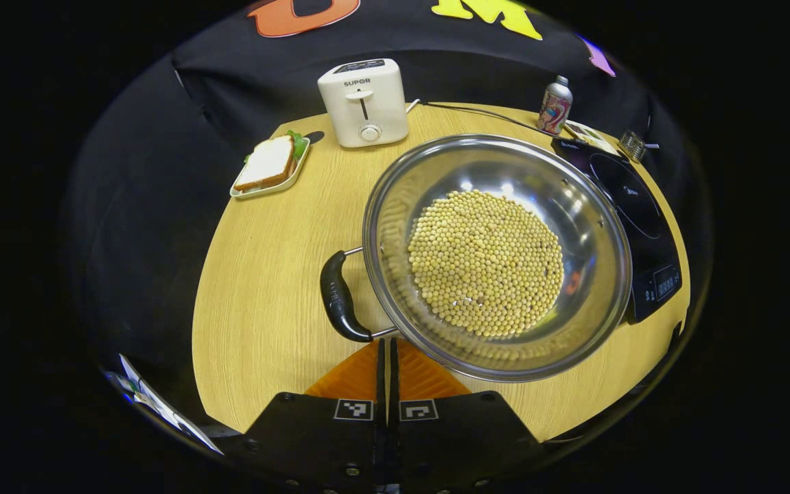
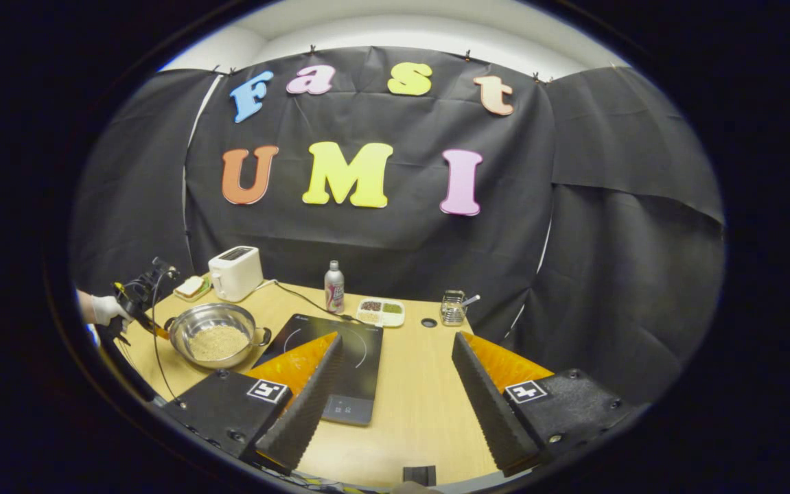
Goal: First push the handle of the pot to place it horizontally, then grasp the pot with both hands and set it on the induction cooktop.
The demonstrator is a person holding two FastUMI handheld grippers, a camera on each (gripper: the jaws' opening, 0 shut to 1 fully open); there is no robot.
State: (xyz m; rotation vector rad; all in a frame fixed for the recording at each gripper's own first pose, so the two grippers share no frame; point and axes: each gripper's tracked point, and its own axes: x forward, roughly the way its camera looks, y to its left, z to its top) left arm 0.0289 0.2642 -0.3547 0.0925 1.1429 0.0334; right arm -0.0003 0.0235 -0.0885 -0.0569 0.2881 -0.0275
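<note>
A steel pot (image 1: 576, 199) holding pale round beans (image 1: 484, 264) sits on the wooden table (image 1: 264, 288), with one black loop handle (image 1: 336, 298) on its left side. My left gripper (image 1: 386, 346) is shut and empty, its tips just right of that handle's near end, at the pot's rim. The black induction cooktop (image 1: 624, 189) lies right behind the pot. In the right gripper view the pot (image 2: 213, 319) stands left of the cooktop (image 2: 360, 350). My right gripper (image 2: 398, 337) hangs open over the cooktop's near edge. A gloved hand (image 2: 103, 309) holds the left gripper (image 2: 141, 295) at the pot's left.
A white toaster (image 1: 364, 103) and a plate with a sandwich (image 1: 268, 165) stand at the back left. A can (image 1: 554, 104), a divided tray (image 2: 381, 310) and a small wire rack (image 2: 453, 307) line the table's far edge. A cable (image 1: 477, 113) runs behind the pot.
</note>
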